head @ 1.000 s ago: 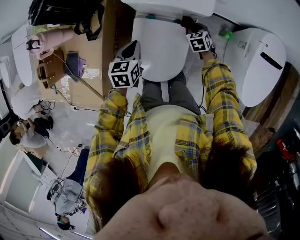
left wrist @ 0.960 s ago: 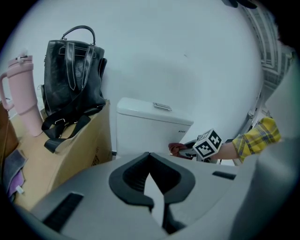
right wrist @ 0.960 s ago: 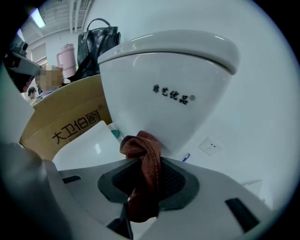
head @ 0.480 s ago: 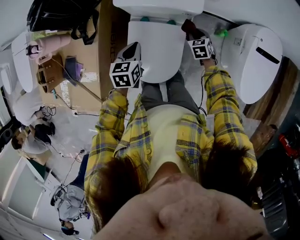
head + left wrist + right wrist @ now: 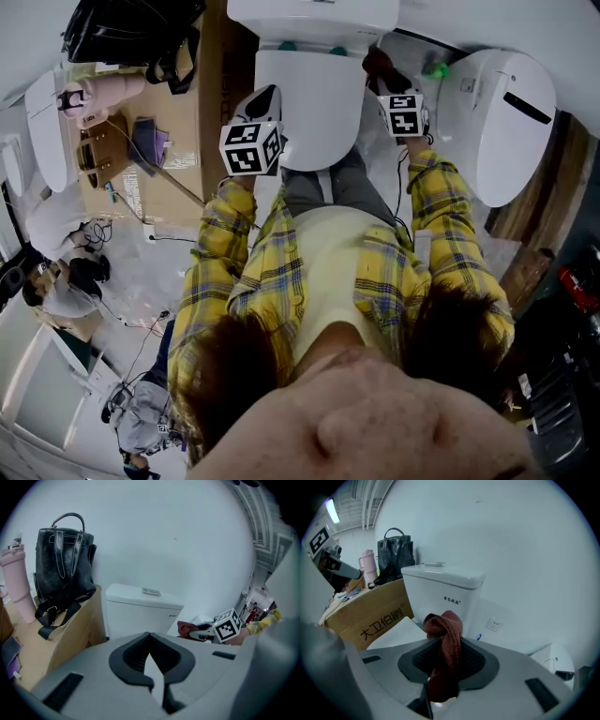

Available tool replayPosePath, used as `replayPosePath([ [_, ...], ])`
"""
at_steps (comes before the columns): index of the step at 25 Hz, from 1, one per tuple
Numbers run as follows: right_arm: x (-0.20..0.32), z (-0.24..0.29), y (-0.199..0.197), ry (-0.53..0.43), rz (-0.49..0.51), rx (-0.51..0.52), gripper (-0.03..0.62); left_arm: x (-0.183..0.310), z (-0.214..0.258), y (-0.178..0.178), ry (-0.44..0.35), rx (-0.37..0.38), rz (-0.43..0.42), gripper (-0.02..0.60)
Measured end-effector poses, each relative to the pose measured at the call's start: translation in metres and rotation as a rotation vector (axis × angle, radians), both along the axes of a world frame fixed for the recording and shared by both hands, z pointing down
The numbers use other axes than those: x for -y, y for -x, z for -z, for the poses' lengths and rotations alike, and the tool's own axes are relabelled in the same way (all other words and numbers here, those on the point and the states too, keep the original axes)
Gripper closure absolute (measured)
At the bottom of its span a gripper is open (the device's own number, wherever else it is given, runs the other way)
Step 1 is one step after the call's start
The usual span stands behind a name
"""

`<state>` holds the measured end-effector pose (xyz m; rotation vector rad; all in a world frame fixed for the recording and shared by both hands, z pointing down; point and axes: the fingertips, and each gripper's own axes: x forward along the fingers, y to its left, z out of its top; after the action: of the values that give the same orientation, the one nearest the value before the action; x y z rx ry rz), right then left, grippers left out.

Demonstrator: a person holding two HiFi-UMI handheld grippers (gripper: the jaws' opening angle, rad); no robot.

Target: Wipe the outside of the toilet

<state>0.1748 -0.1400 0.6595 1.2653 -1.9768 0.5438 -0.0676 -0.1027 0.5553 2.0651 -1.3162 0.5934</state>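
Against the white wall stands the toilet (image 5: 314,94), lid down, with a person in a yellow plaid shirt (image 5: 431,244) at its front. The right gripper (image 5: 382,67) is clamped on a dark red cloth (image 5: 443,634), which bunches up past its jaws. It is held at the toilet's right side, low beside the tank (image 5: 440,590), though contact with the porcelain cannot be made out. The left gripper (image 5: 150,639) hangs over the lid's left edge, jaws closed on nothing. A cardboard box (image 5: 370,616) sits just left of the toilet, bearing a black bag (image 5: 63,569) and a pink tumbler (image 5: 16,583).
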Motion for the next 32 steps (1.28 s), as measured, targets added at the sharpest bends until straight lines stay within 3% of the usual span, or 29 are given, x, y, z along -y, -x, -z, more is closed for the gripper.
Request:
replayPosePath([
  [10,-0.004,0.064,0.021,-0.087,-0.079,0.12,0.467,0.0,0.017,0.004,-0.03,-0.027,0.002,0.58],
  [32,-0.037,0.169,0.069,-0.214,-0.111,0.29,0.467,-0.002,0.074,0.032,-0.134,-0.105,0.092,0.58],
])
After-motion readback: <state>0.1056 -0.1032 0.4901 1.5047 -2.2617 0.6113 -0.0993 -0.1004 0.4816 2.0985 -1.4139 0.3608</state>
